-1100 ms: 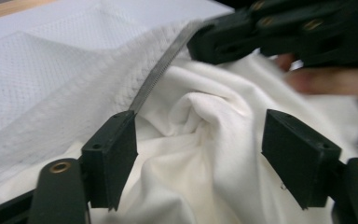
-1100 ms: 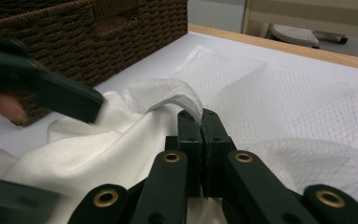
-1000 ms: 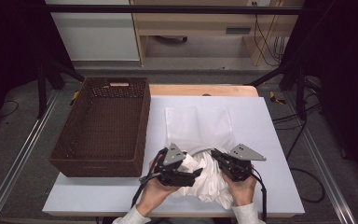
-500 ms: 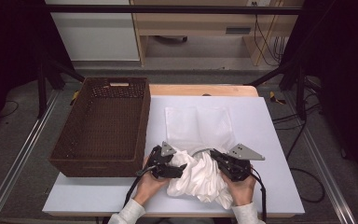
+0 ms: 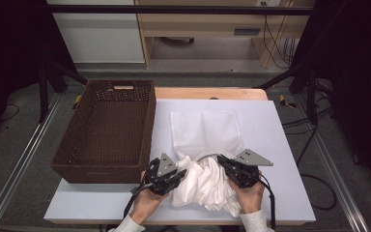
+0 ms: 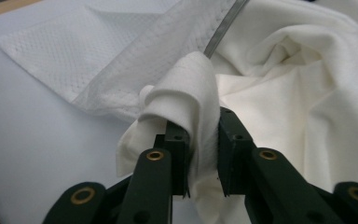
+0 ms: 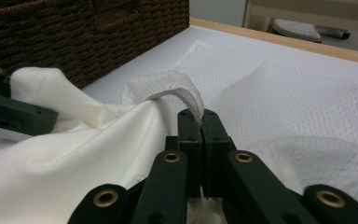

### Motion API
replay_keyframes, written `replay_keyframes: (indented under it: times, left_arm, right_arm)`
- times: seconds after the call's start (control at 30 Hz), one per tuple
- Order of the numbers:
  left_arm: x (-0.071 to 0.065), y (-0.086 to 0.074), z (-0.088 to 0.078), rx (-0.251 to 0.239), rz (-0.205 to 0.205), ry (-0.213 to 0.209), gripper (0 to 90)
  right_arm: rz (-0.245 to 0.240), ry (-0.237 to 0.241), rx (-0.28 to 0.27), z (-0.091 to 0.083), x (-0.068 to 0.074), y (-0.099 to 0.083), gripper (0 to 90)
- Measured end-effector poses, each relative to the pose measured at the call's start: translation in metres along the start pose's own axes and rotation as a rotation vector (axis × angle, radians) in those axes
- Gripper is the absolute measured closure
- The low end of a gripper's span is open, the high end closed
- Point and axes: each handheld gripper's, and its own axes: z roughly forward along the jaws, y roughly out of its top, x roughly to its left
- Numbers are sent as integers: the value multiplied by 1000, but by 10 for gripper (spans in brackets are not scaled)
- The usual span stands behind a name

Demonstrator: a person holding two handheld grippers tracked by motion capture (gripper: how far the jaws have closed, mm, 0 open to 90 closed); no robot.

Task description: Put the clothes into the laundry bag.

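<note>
Mesh bag [image 5: 204,131]: one, white, fine netting, flat on white surface [image 5: 280,145]; near edge lifted.
Cloth [image 5: 207,186]: one, cream, soft woven, crumpled at near edge between both claws.
Left claw [image 6: 203,140]: just been closing, pinching mesh fold.
Right claw [image 7: 200,122]: pressed together on mesh hem.
Basket [image 5: 107,128]: one, dark brown wicker, rectangular, left of bag.
</note>
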Motion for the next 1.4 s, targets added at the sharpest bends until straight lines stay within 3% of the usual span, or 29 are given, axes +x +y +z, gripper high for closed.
replay_keyframes:
  times: [0.07, 0.13, 0.27, 0.4, 0.47, 0.57, 0.67, 0.77, 0.87, 0.93, 0.97, 1.03, 1.13, 1.2, 1.27, 1.33, 1.4]
  left_arm:
    - [-3, 2, -3, -44, -15, -53, 813]
    - [-9, 6, -4, -85, -23, -146, 828]
    - [-35, 20, 1, -103, 39, -201, 832]
    - [-60, 35, 27, -88, 107, -178, 828]
    - [-68, 40, 38, -72, 141, -156, 821]
    - [-69, 44, 53, -46, 159, -128, 813]
    - [-64, 44, 61, -23, 129, -135, 817]
    - [-62, 43, 66, 4, 134, -93, 826]
    - [-61, 43, 73, 24, 129, -8, 829]
    - [-58, 42, 82, 62, 142, 80, 828]
    - [-53, 41, 86, 67, 122, 97, 826]
    - [-43, 38, 88, 48, 56, 48, 821]
    - [-36, 35, 87, 17, 37, 25, 799]
    - [-35, 34, 82, -13, 20, 14, 734]
    - [-33, 35, 71, -42, -10, -12, 556]
    - [-33, 36, 56, -47, -8, -11, 373]
    - [-32, 34, 37, -53, 5, -27, 282]
  right_arm:
    - [1, 0, -1, 0, 0, 0, 890]
    - [3, 1, -2, 0, 0, 0, 890]
    - [1, 3, -6, 1, 0, 0, 890]
    - [4, 4, -3, 1, 1, 0, 890]
    - [5, 4, -5, 1, 0, 0, 891]
    - [9, -4, -5, 1, -2, -1, 891]
    - [19, -8, -19, -1, -4, -1, 891]
    - [9, -5, -34, -4, -3, 1, 891]
    - [-4, -2, -53, -11, -2, 7, 891]
    - [-6, 4, -61, -14, -1, 8, 891]
    - [-7, 13, -60, -15, -1, 8, 891]
    - [-13, 23, -57, -14, 0, 7, 891]
    - [-8, 33, -39, -9, 0, 4, 891]
    - [-7, 31, -31, -6, 0, 3, 891]
    - [-8, 21, -23, -5, 1, 2, 890]
    - [-8, 17, -18, -4, 0, 1, 890]
    - [-2, 22, -21, -3, -1, -1, 890]
